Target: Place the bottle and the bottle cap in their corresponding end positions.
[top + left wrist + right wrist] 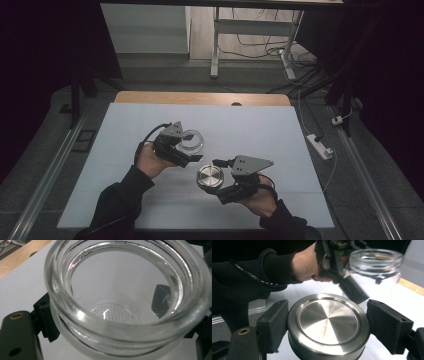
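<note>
My left gripper (192,146) is shut on a clear glass jar (192,141), held above the white mat left of centre. In the left gripper view the jar's open mouth (120,285) tilts toward the camera, and black pads (47,317) press its sides. My right gripper (216,179) is shut on a round brushed-metal lid (210,177), held low over the mat to the right of the jar. In the right gripper view the lid (328,322) sits flat side up between both pads (273,325), with the jar (374,262) and the other hand beyond it.
The white mat (225,120) covers a wooden table whose bare edge (200,97) shows at the back. A power strip (320,146) with cables lies on the floor to the right. A desk frame (215,45) stands behind the table.
</note>
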`<control>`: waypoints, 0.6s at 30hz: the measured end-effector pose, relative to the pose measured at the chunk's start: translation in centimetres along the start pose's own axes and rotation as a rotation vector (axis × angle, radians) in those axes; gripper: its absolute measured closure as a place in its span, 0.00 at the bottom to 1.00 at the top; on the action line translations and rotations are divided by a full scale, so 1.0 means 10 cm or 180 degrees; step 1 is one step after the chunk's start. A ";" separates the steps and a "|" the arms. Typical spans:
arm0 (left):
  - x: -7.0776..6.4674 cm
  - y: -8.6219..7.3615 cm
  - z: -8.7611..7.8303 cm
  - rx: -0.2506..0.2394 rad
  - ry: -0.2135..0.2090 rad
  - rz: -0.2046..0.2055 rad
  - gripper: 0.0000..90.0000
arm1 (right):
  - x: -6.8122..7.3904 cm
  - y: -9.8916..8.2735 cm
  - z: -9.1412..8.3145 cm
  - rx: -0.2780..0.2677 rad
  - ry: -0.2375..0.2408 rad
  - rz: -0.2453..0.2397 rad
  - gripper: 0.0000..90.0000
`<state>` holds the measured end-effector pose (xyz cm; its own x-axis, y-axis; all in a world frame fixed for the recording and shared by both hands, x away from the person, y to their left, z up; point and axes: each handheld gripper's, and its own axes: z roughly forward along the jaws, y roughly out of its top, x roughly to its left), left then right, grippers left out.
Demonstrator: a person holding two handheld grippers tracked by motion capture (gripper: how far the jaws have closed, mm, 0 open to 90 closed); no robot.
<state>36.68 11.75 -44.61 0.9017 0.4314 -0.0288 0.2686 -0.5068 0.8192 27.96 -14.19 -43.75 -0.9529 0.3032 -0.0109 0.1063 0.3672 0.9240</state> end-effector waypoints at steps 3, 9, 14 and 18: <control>0.04 0.01 0.05 0.0017 0.0027 0.0017 0.17 | -0.02 -0.06 0.04 0.0037 0.0015 0.0011 0.22; 0.13 0.01 0.16 0.0068 0.0083 0.0017 0.17 | -0.04 -0.16 0.11 0.0099 0.0031 0.0035 0.22; 0.20 0.01 0.24 0.0075 0.0132 -0.0012 0.17 | -0.03 -0.24 0.18 0.0124 0.0044 0.0036 0.22; 0.26 0.00 0.29 0.0081 0.0167 -0.0034 0.17 | -0.01 -0.31 0.25 0.0176 0.0041 0.0031 0.22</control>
<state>40.07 10.70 -46.34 0.8800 0.4750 -0.0069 0.2872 -0.5204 0.8041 28.45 -13.12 -47.55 -0.9552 0.2958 0.0032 0.1308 0.4125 0.9015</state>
